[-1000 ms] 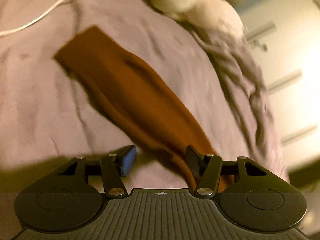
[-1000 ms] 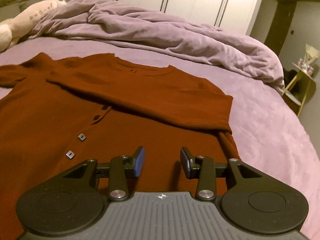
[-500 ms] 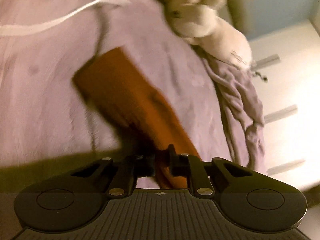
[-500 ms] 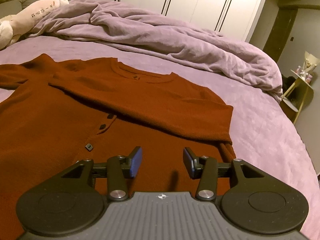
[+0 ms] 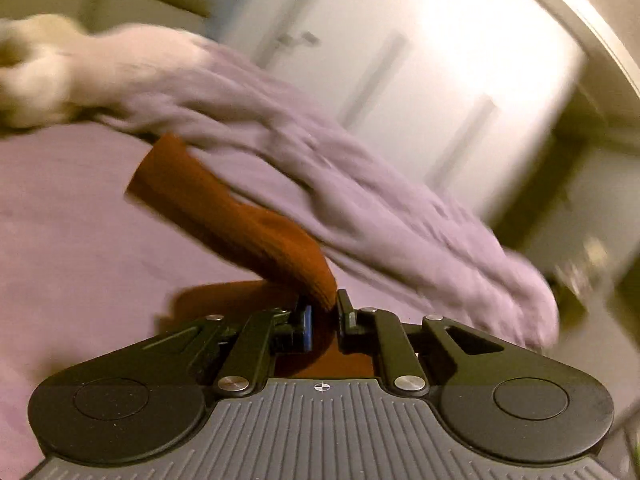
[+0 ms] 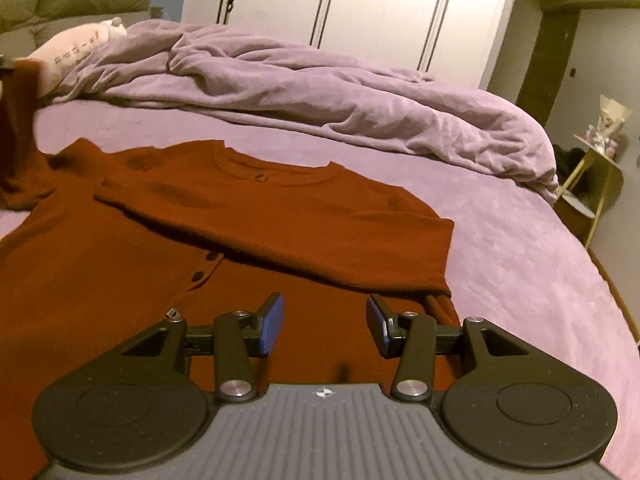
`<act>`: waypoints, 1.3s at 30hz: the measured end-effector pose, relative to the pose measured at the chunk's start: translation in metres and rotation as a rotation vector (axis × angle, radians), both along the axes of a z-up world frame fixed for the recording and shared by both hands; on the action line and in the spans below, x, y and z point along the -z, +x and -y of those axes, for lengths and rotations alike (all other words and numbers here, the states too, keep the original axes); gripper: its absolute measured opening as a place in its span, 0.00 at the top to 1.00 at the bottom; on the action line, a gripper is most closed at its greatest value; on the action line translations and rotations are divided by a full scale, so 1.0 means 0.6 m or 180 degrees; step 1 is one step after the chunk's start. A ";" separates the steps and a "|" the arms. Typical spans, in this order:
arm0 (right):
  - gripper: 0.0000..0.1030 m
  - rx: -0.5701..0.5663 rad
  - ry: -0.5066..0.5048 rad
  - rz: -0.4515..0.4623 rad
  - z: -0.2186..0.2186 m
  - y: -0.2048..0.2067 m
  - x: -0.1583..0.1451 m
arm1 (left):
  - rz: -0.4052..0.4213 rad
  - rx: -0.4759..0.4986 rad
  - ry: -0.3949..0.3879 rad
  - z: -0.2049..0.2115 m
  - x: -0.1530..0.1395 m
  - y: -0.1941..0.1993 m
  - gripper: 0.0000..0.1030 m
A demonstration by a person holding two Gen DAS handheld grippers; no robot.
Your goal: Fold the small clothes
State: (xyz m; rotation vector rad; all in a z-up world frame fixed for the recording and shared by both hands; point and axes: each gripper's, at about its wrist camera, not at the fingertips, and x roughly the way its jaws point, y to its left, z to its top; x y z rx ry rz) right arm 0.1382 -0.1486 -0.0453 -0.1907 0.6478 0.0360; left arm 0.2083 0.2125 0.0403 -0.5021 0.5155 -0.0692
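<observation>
While the left tool (image 5: 324, 312) pinches the sleeve (image 5: 224, 216), it tilts downward.

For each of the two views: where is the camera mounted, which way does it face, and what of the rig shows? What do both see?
Left wrist: on the left gripper, looking along its fingers, shut on the rust sleeve, toward the rumpled purple duvet.
Right wrist: on the right gripper, jaws open above the rust cardigan, facing the white wardrobe.
Shared: cardigan, duvet, wardrobe, purple bed sheet.
</observation>
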 end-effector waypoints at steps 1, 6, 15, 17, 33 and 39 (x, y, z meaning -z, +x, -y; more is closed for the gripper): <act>0.57 0.0025 0.0027 -0.0001 0.006 -0.001 -0.001 | -0.0090 0.0179 0.0083 0.049 0.012 0.010 0.82; 0.57 0.0086 0.0064 -0.0015 0.032 -0.007 -0.006 | -0.0529 0.0639 0.0437 0.190 0.100 0.006 0.64; 0.57 -0.0195 0.0742 -0.0227 0.036 0.051 -0.011 | -0.0973 0.0180 0.0752 0.104 0.160 -0.042 0.48; 0.57 -0.0226 0.1191 -0.0348 0.030 0.081 -0.009 | -0.0998 0.0064 0.0723 0.077 0.157 -0.041 0.47; 0.57 -0.0214 0.1762 -0.0824 -0.031 0.264 0.072 | -0.1143 -0.0010 0.0901 0.047 0.186 -0.039 0.34; 0.96 -0.0475 0.1493 -0.0636 -0.052 0.261 0.056 | -0.1197 -0.0033 0.1030 0.063 0.195 -0.026 0.32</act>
